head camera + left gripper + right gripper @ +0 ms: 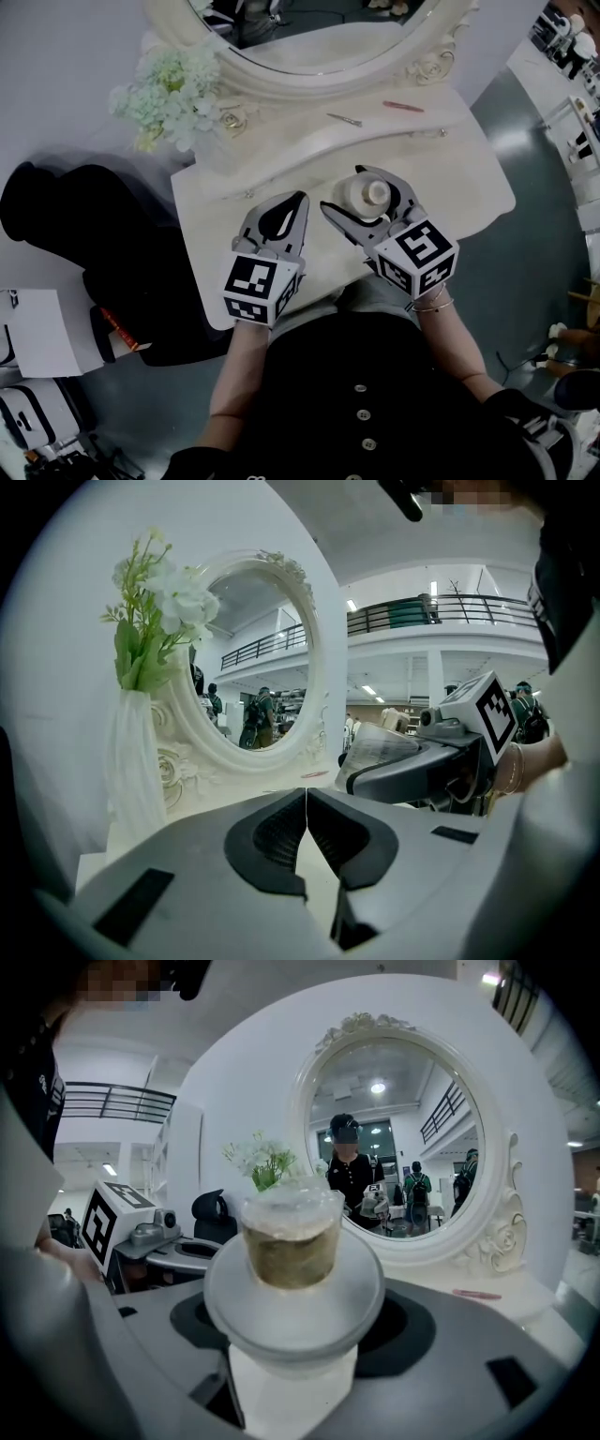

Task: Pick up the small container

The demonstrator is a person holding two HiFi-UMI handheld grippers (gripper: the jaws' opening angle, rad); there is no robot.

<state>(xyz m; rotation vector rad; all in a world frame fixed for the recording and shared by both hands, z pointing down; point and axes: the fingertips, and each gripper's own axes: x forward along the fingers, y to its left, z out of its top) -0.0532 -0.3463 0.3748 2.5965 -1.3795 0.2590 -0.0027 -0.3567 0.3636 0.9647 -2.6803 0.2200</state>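
Clamping one small container [290,1241] is the right gripper [349,192]; left gripper [306,795] closed, empty.

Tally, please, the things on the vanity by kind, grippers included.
Mirror: 1
Flower vase: 1
Container: 1
Slim tools: 2, pink stick, metal tool
Grippers: 2, left gripper, right gripper
Total: 7

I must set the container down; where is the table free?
Bare: the right end of the table, beyond the right gripper and its small container; also a narrow strip between the left gripper and the flowers. Crowded: the back, where a metal tool and a red pen lie below the mirror.
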